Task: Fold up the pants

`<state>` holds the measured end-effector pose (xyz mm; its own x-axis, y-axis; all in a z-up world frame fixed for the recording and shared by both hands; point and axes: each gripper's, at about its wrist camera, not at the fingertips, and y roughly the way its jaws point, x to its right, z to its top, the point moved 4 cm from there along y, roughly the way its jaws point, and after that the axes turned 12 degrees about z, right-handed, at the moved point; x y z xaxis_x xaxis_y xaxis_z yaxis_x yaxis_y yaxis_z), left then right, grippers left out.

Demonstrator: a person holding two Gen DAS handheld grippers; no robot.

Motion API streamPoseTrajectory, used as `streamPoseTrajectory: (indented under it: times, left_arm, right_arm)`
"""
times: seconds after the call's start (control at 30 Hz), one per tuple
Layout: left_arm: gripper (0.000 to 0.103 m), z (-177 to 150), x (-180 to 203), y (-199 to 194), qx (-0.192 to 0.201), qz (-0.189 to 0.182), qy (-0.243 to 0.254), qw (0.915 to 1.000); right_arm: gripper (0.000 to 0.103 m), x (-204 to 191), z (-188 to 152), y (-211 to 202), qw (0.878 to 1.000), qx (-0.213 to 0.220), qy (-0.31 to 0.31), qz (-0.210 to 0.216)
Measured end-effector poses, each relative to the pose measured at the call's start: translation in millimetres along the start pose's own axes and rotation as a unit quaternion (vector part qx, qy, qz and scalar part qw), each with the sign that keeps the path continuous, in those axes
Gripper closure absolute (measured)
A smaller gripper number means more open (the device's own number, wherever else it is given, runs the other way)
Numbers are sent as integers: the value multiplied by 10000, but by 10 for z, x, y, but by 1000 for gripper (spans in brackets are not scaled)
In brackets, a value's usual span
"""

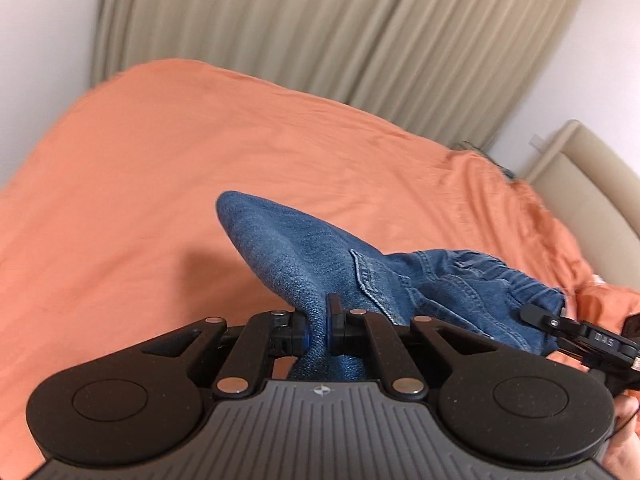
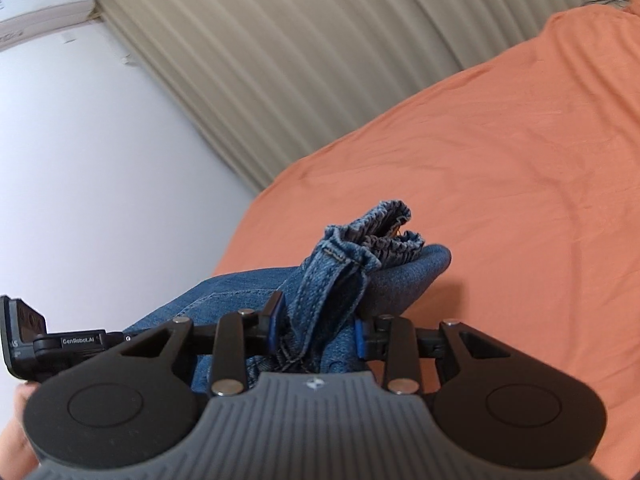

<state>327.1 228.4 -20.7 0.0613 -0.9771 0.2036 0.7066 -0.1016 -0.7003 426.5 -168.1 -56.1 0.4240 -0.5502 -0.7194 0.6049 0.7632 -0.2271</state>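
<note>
Orange bedsheet [image 1: 160, 184] below, beige curtain [image 1: 280, 28] behind. Blue denim pants [image 1: 304, 256] lifted off the sheet, bunched between both sets of fingers. Left gripper [image 1: 317, 330] pinched narrow on a denim fold; right gripper [image 2: 318, 330] clamped on the gathered waistband, belt loop draped just ahead of its fingers.

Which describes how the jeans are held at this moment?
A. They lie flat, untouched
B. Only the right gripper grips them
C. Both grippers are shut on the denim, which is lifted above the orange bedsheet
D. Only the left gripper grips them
C: the left gripper pinches a fold of the jeans, the right gripper clamps denim near the waistband, and the cloth hangs above the orange bedsheet.
</note>
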Motion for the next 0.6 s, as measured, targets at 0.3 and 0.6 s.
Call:
streamPoseTrajectory:
  times: [0.3,0.6]
  left_arm:
    - [96,-784,-795,266,-357,506,-462,9970]
    - [92,-1158,-1002,643,-516,700,-504,9949]
  right_arm:
    - [73,-49,-1020,547,9971,-660,351,143]
    - [72,448,-1561,508,9873,-1074,1087,-426]
